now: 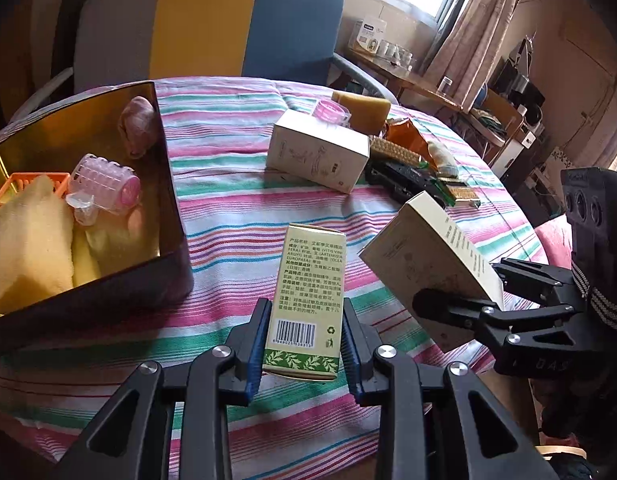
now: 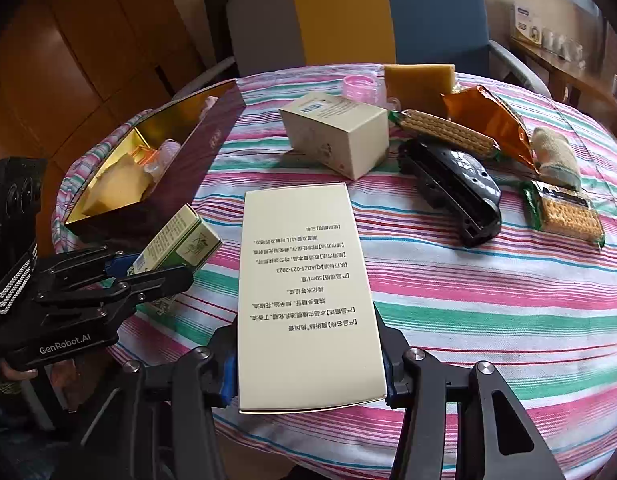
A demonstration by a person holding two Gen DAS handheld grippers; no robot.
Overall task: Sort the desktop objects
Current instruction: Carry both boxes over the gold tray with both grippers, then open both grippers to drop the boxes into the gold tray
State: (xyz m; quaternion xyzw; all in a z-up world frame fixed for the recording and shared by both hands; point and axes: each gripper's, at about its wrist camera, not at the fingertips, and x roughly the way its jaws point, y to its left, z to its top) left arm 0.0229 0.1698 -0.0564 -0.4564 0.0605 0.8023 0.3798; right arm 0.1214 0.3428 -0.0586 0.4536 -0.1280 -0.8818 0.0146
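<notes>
My left gripper (image 1: 306, 312) is shut on a green-and-cream carton (image 1: 308, 300) held above the striped tablecloth; the same carton (image 2: 176, 248) shows at the left of the right wrist view. My right gripper (image 2: 308, 356) is shut on a tall cream box (image 2: 306, 296) with printed text, which appears tilted (image 1: 428, 268) at the right of the left wrist view. A gold-lined dark box (image 1: 164, 184) on the left holds a pink roller (image 1: 104, 182), yellow cloths (image 1: 28, 240) and an orange frame (image 1: 20, 186).
Farther back on the round table lie a white box (image 2: 340, 136), a pink cap (image 2: 362, 88), a yellow sponge (image 2: 420, 80), an orange snack bag (image 2: 488, 120), cracker packs (image 2: 564, 212), a black stapler-like device (image 2: 452, 188) and a rolled cloth (image 2: 556, 152). A blue-yellow chair (image 1: 244, 24) stands behind.
</notes>
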